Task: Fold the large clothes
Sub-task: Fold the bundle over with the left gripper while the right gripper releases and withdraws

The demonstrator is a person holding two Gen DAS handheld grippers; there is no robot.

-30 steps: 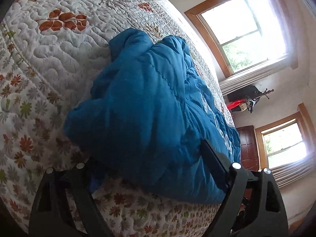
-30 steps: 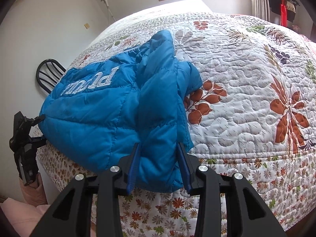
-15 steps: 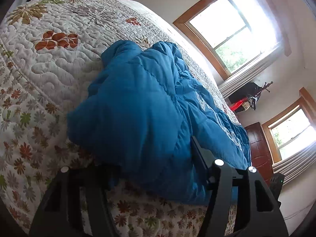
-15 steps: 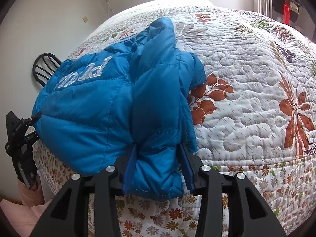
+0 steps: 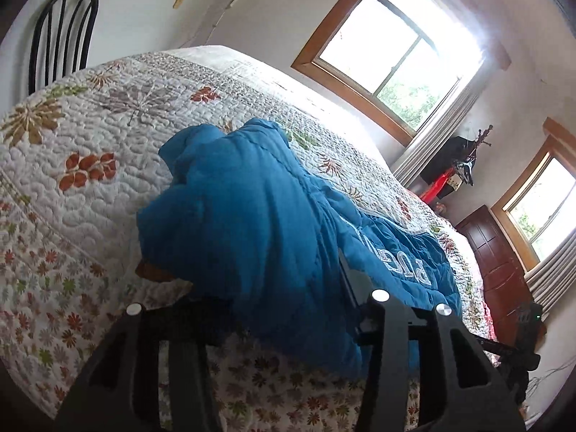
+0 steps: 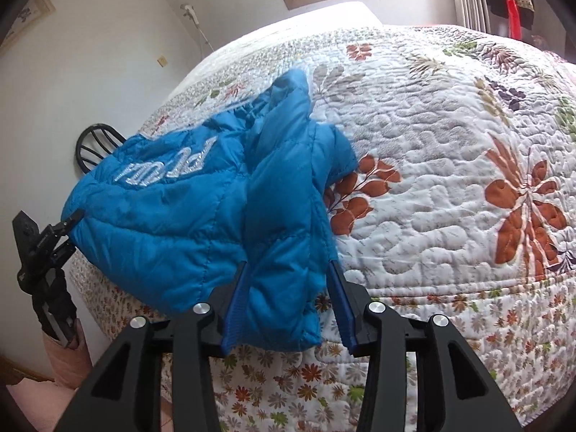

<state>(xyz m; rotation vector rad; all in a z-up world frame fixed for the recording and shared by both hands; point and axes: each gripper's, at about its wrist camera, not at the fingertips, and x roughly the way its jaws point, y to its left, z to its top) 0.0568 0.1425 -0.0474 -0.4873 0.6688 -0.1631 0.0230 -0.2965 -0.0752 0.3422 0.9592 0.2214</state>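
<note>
Lying bunched at the near edge of the bed, the blue puffer jacket (image 6: 201, 223) looks light, soft and springy: quilted panels full of loft, with a smooth shell that is likely to slide between hard pads unless a good thickness is gathered. Judged from its bulk, it will sag and unfold when lifted, so a hold on a seamed hem or cuff edge should serve better than a pinch in the middle of a puffy panel. White embroidered lettering (image 6: 169, 167) marks the broad body panel, which rests flat on the floral quilt (image 6: 450, 151), while a sleeve or side fold runs down over the bed's edge.

The right gripper (image 6: 288, 309) has that hanging fold between its blue pads (image 6: 235, 306), the jaws standing at a middling width and pressing into the padding on both sides, so it appears to hold the jacket at its lower hem. The left gripper (image 5: 288, 302) sits at the other lower corner; its jaws have just been closing, and blue fabric lies between them and spills over the right-hand finger (image 5: 351, 288). The left finger is buried under cloth, so whether the pads actually bite there cannot be told.

Beyond the jacket, a black chair (image 5: 61, 32) stands against the wall beside the bed, and a wood-framed window (image 5: 392, 57) lights the far side.
</note>
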